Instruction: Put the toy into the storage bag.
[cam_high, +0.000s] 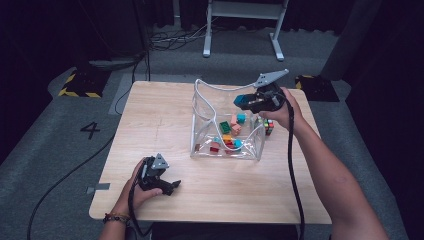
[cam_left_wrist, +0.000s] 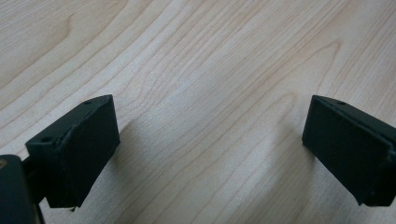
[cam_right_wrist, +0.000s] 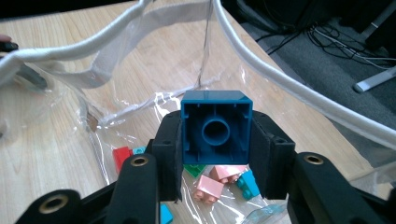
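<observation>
Both fingers of the right gripper press on the sides of a blue toy brick, its hollow underside facing the camera, and hold it above the open mouth of a clear plastic bag; the left gripper rests low near the table's front edge with its fingers spread wide over bare wood and nothing between them. Around them, the room is dark, with grey carpet, a white number four marked on it, yellow-and-black striped floor plates, loose cables and the white legs of a stand at the back. On the carpet stands the light wooden table, its grain running in long pale lines. Standing right of the table's centre, the white-trimmed bag holds a scatter of green, pink, red and teal bricks. Just beside the bag's right wall lies a small multicoloured cube.
</observation>
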